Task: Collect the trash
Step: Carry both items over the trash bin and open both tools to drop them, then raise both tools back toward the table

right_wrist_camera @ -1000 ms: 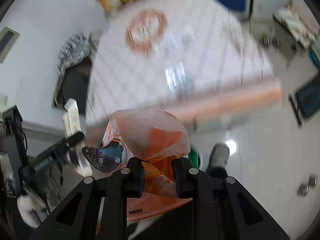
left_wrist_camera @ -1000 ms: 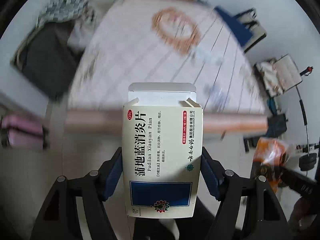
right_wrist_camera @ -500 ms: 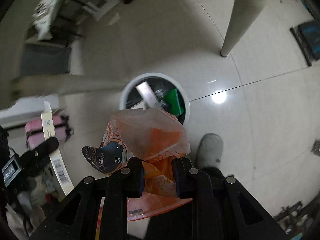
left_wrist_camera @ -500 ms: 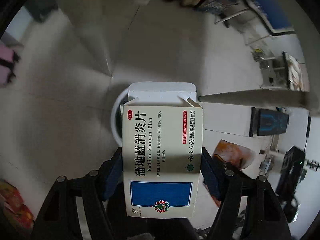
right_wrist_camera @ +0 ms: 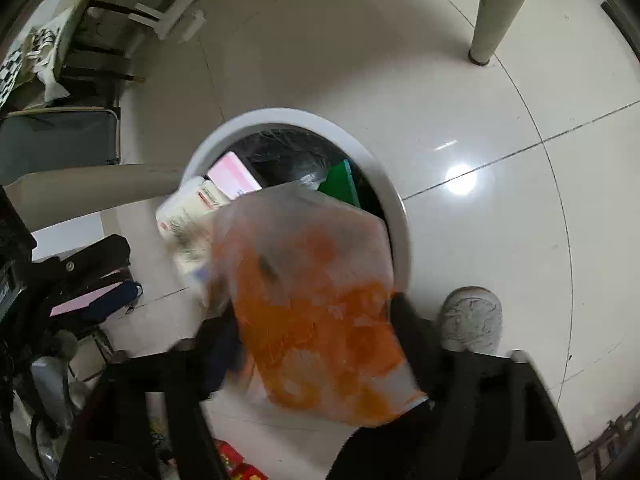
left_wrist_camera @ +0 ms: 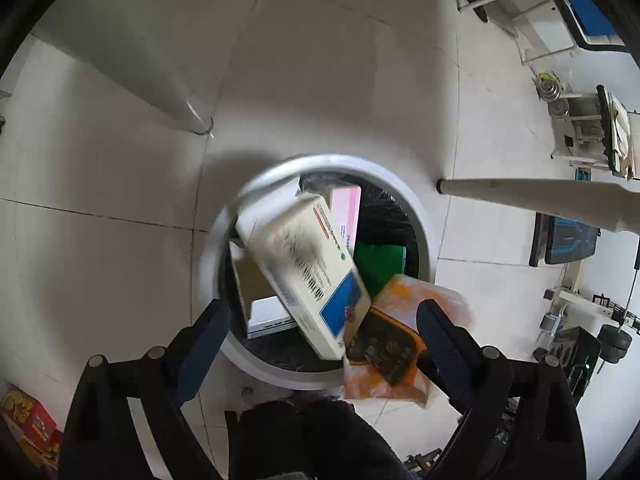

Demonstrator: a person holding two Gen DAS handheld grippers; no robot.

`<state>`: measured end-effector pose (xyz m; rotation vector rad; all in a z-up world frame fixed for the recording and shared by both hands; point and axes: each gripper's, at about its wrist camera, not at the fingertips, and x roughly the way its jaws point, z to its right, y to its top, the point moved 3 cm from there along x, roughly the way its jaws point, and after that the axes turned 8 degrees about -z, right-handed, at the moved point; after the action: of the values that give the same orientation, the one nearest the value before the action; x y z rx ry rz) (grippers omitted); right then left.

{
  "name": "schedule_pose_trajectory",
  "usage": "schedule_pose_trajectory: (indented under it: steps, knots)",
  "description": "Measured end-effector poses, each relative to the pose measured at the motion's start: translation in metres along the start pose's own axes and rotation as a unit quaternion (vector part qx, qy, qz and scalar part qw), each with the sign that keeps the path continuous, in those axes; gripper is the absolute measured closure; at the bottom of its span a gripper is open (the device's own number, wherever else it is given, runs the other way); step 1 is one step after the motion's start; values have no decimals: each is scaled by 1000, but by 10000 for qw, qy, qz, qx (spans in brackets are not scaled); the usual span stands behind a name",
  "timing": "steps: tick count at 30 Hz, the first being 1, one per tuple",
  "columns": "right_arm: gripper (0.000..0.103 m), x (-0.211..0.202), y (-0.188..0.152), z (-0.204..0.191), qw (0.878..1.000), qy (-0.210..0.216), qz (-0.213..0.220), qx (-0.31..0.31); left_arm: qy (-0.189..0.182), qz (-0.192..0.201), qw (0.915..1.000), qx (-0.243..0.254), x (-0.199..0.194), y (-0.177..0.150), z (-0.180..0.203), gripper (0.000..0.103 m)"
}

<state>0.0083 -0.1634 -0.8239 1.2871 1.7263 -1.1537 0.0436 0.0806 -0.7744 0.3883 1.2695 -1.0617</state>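
Pale tiled floor (left_wrist_camera: pixel 340 80) under table legs; white-rimmed bin (left_wrist_camera: pixel 424 216) holds pink box (left_wrist_camera: pixel 346 208), green packet (left_wrist_camera: pixel 380 264); both grippers' fingers spread wide, gripping nothing—medicine box (left_wrist_camera: pixel 304 268), orange wrapper (right_wrist_camera: pixel 320 312) loose above bin.

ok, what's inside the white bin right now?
Inside the white bin, on a black liner: a pink box, something green, a white flat item. The cream medicine box and orange wrapper above the opening cover the rest.
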Motion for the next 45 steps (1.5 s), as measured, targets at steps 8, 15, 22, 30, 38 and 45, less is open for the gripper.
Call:
schedule_pose_trajectory:
  steps: [8,15,22,30,38,45]
  knots:
    - [4,-65,-10,-29,9980,-174,357,-499,808,673,9945,-10,-72,-47,-12,8]
    - [3,-142,-42,-43,9844,-1331,483,-1046,1339,743,9882,84,-122,-110,2,8]
    - [3,-233,-86,-86,9746,-1663,446,-1432,1373,693,9875,346,-189,-171,42,8]
    - [3,-355,-149,-138,9712,-1627,606,-1634,1404,815,9844,678,-270,-217,91,8]
    - [3,-452,-204,-168,9722,-1473,908,-1575,1360,1212,9791,909,-347,-259,111,8]
    - [3,-512,-235,-191,9757,-1112,1168,-1484,1236,1580,9742,1031,-400,-277,119,8]
